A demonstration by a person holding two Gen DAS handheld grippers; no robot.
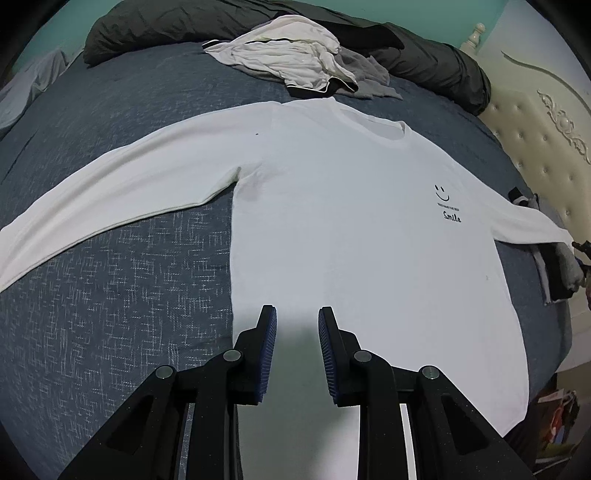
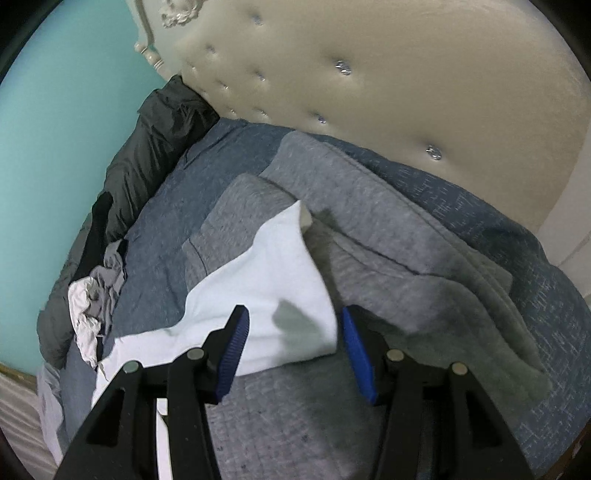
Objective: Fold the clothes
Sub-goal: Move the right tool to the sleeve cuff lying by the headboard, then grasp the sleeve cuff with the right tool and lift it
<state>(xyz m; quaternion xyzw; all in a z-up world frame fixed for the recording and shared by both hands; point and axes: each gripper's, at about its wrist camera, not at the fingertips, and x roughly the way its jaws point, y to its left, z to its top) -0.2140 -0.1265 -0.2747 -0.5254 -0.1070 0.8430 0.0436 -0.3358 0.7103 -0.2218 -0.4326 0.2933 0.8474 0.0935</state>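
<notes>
1. White long-sleeved cotton shirt with a small black smile print (image 1: 332, 206) lies flat, front up, on the bed's blue flecked cover (image 1: 110, 295), both sleeves spread; in my left cam the hem is at 6 o'clock, the collar at 12.
2. Left gripper (image 1: 297, 325): jaws apart, nothing between them, over the hem.
3. Right gripper (image 2: 291, 332): jaws apart, empty, over the shirt's sleeve end, which rests on folded grey knit fabric (image 2: 406, 258).
4. Risk: right jaws could pinch the grey layer w/ the sleeve, dragging both.
5. Risk: left could catch only the top layer at the hem, so the fold skews.
6. Risk: thin fabric could slip and bunch.
7. Count: 1 spread shirt, 2 grippers, 1 crumpled pile of white and grey clothes (image 1: 295, 59) at 12, 1 dark rumpled duvet (image 1: 166, 26), 1 cream tufted headboard (image 2: 406, 92).
</notes>
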